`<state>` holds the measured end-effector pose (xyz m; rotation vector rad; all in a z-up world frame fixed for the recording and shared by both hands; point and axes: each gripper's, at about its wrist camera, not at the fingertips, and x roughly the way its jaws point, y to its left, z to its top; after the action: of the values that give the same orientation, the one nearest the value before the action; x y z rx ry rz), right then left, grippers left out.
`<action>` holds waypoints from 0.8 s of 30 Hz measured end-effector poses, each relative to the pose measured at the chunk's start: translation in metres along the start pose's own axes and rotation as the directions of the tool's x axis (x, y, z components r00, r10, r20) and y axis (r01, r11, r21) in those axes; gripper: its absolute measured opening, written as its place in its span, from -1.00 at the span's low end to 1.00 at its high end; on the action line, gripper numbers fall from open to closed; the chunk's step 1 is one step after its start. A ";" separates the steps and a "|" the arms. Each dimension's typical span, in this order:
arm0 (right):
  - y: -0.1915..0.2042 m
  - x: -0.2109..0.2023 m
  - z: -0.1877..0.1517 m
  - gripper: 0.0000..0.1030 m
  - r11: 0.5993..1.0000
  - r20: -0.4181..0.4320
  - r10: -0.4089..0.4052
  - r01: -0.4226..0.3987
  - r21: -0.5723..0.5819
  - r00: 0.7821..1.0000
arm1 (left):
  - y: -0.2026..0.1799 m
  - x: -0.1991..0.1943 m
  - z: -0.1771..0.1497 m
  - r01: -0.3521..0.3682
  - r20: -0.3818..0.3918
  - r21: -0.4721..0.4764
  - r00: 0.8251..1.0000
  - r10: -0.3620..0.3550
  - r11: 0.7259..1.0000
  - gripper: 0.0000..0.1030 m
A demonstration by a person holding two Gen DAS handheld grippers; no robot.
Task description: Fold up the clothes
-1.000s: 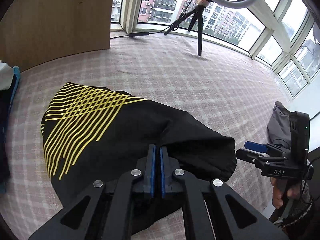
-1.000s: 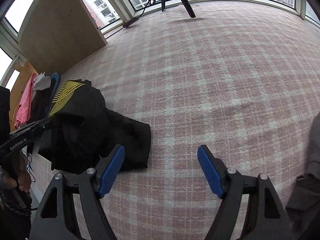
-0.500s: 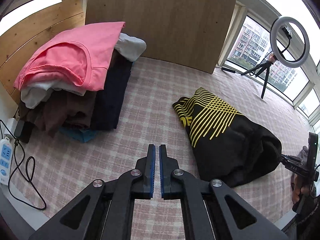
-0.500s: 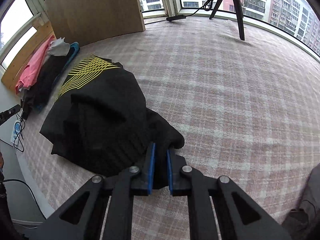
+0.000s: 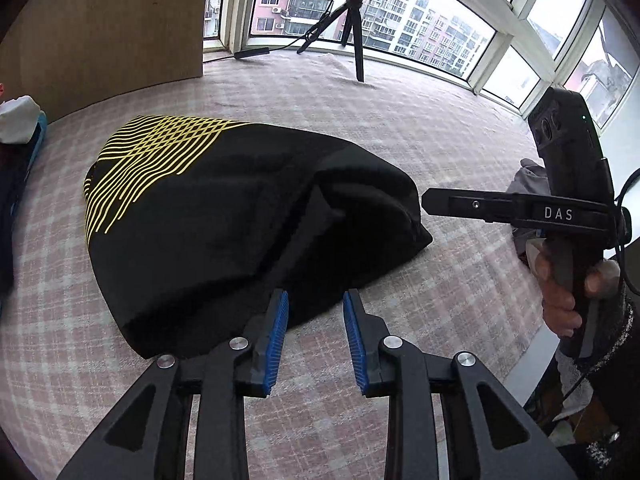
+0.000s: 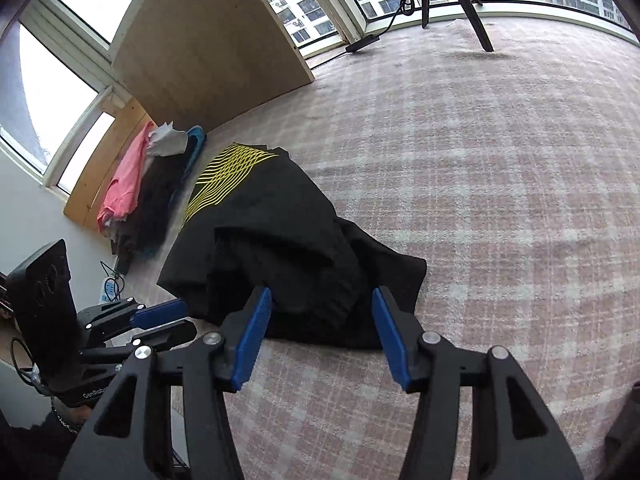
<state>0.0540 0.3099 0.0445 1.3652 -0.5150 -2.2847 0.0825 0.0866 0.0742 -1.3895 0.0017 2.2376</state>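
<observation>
- The black garment [image 5: 240,216] with yellow line print lies bunched in a rough mound on the pink plaid bed cover [image 5: 420,128], printed end toward the wooden board [image 5: 100,20], plain end toward the near edge of the bed.
- From the right wrist view the same garment [image 6: 280,240] shows a thick rumpled fold on top and a flat flap spreading out to the right.
- Left gripper [image 5: 316,320] hangs just over the near hem, blue pads parted, nothing between them; the left pad overlaps the cloth's edge in the view, and I cannot tell if it touches.
- Right gripper [image 6: 322,332] is likewise spread wide, empty, straddling the near end of the mound from just above.
- In the left wrist view, the right gripper comes in side-on from the right, its black tip right beside the garment's far corner; a hand [image 5: 560,280] wraps its handle.
- In the right wrist view, the left gripper sits low at the left, by the bed's edge.
- Beyond the garment, a pile of clothes [image 6: 136,192] with a pink piece on top sits against the wooden headboard.
- A tripod [image 5: 352,20] carrying a ring light stands on the cover near the windows, its cable trailing off to the left.
- A grey cloth [image 5: 528,176] peeks out behind the right gripper.
</observation>
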 end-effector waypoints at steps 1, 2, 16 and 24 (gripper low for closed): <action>0.001 0.001 0.001 0.14 1.000 0.008 0.012 -0.012 -0.010 1.000 | 0.003 0.002 -0.002 0.000 -0.008 -0.008 1.000 0.000 1.000 -0.48; 0.003 0.005 0.003 0.18 1.000 0.009 0.014 -0.014 -0.024 1.000 | 0.007 0.004 -0.004 -0.005 -0.017 -0.017 1.000 0.004 1.000 -0.48; 0.128 -0.078 0.075 -0.86 0.925 0.133 0.328 -0.290 -0.244 0.935 | 0.039 -0.059 -0.007 -0.048 0.088 -0.106 0.994 0.057 0.993 -0.25; 0.222 -0.131 0.108 -0.86 0.840 0.145 0.466 -0.384 -0.382 0.873 | 0.028 -0.153 0.002 -0.001 0.308 -0.071 0.951 0.023 0.997 0.48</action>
<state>0.0507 0.2038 0.3028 0.7258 -0.4173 -2.0414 0.1232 -0.0004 0.1970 -1.0604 -0.1776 2.4632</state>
